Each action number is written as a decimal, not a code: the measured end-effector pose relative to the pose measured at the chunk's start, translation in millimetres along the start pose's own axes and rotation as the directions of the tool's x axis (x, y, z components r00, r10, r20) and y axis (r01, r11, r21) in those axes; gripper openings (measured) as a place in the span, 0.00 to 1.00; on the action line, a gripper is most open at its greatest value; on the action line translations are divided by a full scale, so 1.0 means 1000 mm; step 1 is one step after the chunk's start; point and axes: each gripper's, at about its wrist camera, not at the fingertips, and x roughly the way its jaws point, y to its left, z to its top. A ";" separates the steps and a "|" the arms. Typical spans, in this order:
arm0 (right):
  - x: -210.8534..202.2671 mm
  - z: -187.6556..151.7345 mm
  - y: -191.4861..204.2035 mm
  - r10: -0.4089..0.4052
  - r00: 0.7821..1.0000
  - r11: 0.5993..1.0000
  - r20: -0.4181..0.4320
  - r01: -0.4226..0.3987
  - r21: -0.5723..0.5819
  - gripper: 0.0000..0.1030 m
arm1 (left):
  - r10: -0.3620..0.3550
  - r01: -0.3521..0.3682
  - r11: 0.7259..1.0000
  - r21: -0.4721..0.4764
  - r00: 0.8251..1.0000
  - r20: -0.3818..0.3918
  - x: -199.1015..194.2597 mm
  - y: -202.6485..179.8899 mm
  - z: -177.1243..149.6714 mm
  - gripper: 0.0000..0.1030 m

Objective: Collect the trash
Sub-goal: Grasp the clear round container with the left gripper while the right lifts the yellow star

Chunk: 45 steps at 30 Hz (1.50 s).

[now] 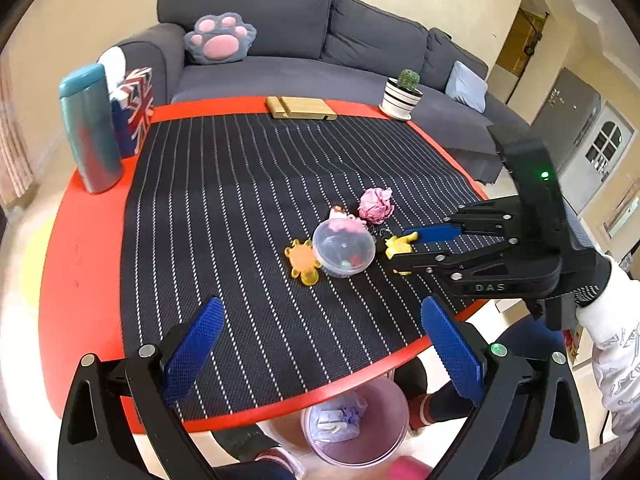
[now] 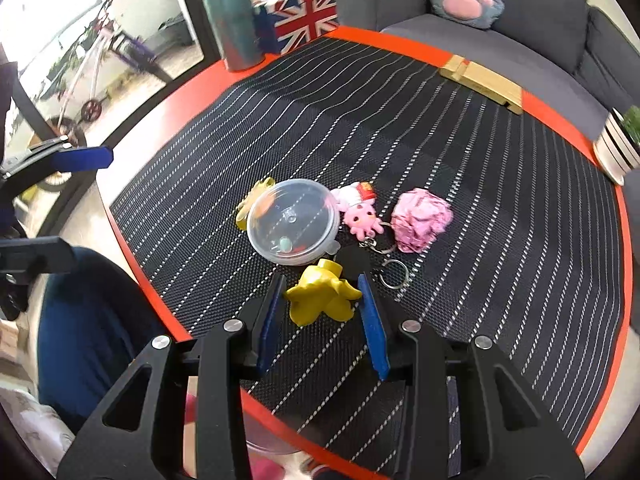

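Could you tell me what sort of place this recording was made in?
Most likely a home living room. A grey sofa with a paw-shaped cushion stands behind a red table that carries a small potted cactus, and a bin sits on the floor beneath.

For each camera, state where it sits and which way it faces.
Left wrist: on the left gripper, jaws wide open, aimed across the striped mat toward the sofa; the right gripper and a white sleeve show.
Right wrist: on the right gripper, closed on the yellow toy; looks down-table toward the teal tumbler.
Shared: clear lidded container, pink paper ball.
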 end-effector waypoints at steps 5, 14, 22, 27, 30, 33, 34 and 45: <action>-0.015 -0.007 -0.005 0.009 1.000 0.999 0.013 -0.010 0.037 0.36 | -0.010 0.011 0.999 0.045 1.000 -0.010 0.007 -0.008 0.014 0.92; -0.036 -0.022 -0.022 0.017 0.999 0.995 0.031 -0.020 0.100 0.36 | -0.038 0.048 0.991 0.128 0.996 -0.075 0.036 -0.017 0.041 0.92; -0.042 -0.029 -0.028 0.015 0.999 0.992 0.038 -0.020 0.123 0.36 | -0.052 0.093 0.969 0.230 0.983 -0.177 0.071 -0.028 0.056 0.92; -0.044 -0.032 -0.033 0.011 0.999 0.991 0.039 -0.016 0.133 0.36 | -0.020 0.097 0.950 0.298 0.968 -0.250 0.097 -0.035 0.058 0.92; -0.046 -0.035 -0.037 0.008 0.999 0.990 0.038 -0.013 0.140 0.36 | -0.013 0.102 0.947 0.304 0.959 -0.282 0.110 -0.034 0.057 0.92; -0.046 -0.037 -0.040 0.005 0.999 0.989 0.038 -0.010 0.147 0.36 | -0.009 0.106 0.946 0.307 0.953 -0.303 0.118 -0.032 0.057 0.92; -0.047 -0.037 -0.041 0.004 0.999 0.989 0.038 -0.010 0.148 0.36 | -0.015 0.114 0.945 0.306 0.951 -0.309 0.121 -0.032 0.057 0.87; -0.046 -0.038 -0.044 0.004 0.999 0.987 0.036 -0.010 0.158 0.36 | 0.001 0.117 0.941 0.317 0.937 -0.349 0.135 -0.031 0.054 0.58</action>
